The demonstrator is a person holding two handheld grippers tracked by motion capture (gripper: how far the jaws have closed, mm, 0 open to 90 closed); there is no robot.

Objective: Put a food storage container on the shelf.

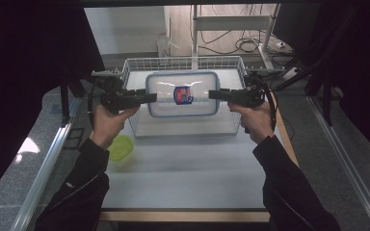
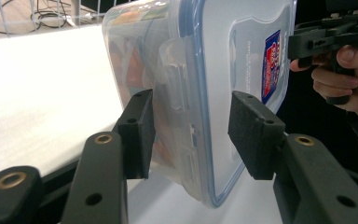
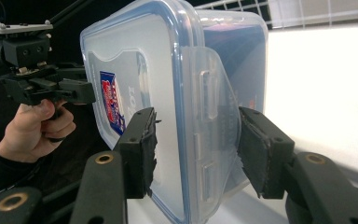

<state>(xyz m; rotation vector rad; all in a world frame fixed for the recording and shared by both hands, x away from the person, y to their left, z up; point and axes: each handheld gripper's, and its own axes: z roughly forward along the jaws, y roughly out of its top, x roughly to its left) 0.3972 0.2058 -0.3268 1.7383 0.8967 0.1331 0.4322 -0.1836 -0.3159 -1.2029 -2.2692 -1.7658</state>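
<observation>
A clear plastic food box [image 1: 168,103] with a blue-rimmed lid and a red-and-blue label hangs level above the white wire basket [image 1: 183,61]. My left gripper [image 1: 151,98] grips its left end and my right gripper [image 1: 213,95] its right end. In the left gripper view the box [image 2: 214,56] stands between the jaws of the left gripper [image 2: 191,135], one pad on the body, the other by the lid. In the right gripper view the right gripper [image 3: 196,149] clamps the box [image 3: 168,60] across its side clasp.
The wire basket stands at the far middle of the white table [image 1: 183,168]. A round yellow-green lid [image 1: 120,147] lies on the table near the left forearm. Metal rails run along both table sides; cables lie on the floor behind.
</observation>
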